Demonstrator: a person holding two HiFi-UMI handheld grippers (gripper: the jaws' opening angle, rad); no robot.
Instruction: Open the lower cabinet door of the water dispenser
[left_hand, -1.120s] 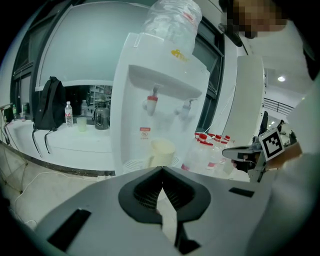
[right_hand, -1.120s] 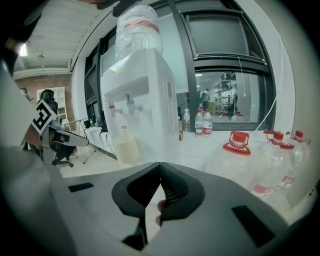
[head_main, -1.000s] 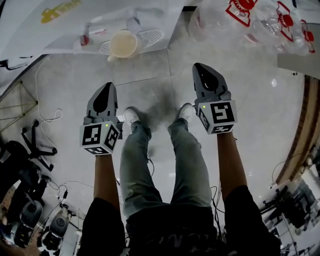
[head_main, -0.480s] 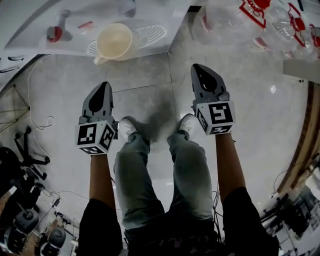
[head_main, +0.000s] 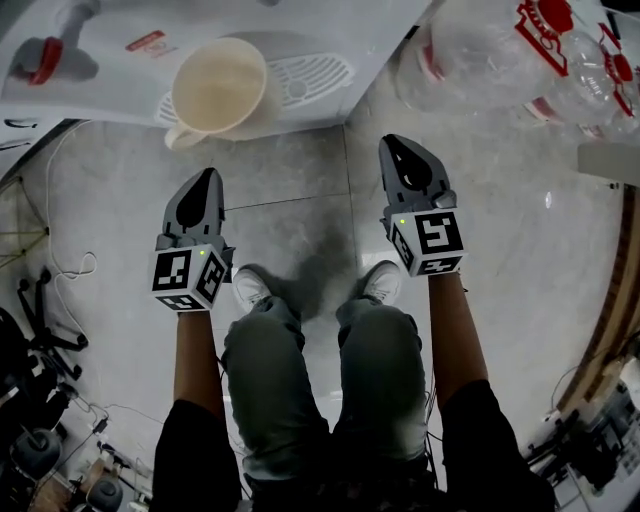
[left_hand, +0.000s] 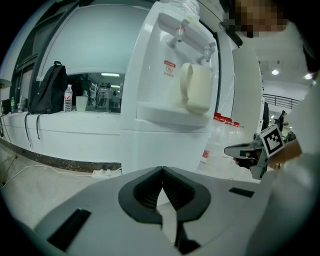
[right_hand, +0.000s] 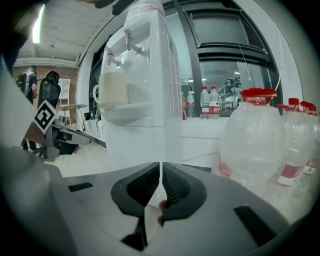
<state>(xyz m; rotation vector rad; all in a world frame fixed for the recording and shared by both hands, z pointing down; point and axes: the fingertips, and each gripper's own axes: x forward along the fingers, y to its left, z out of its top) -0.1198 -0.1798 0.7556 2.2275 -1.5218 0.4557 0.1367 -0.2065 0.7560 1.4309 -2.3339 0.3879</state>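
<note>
Room to move: bare tiled floor (head_main: 290, 175) runs from our shoes (head_main: 250, 287) to the near edge of the water dispenser (head_main: 350, 30) at the far side. Big water jugs (head_main: 480, 50) crowd the far right, just beside the dispenser. Loose cables (head_main: 60, 270) lie on the floor at the left.

Pose: knees bent, both forearms (head_main: 195, 350) stretched forward and apart, one each side of our legs (head_main: 270, 380). The left hand-held gripper (head_main: 207, 178) and right hand-held gripper (head_main: 398, 150) point toward the dispenser, tilted somewhat downward, both short of it and touching nothing. Left jaws are clenched, tips meeting, nothing between. Right jaws are all but together, a hairline slit at the tips, nothing between them either.

Task's thing: the lower cabinet door (left_hand: 160, 145) is the plain white front panel under the drip tray (left_hand: 170, 112), straight ahead of both grippers. It sits flush and closed. We cannot make out a handle. A cream cup (left_hand: 196, 92) stands on the tray under the taps (left_hand: 207, 50).
</note>
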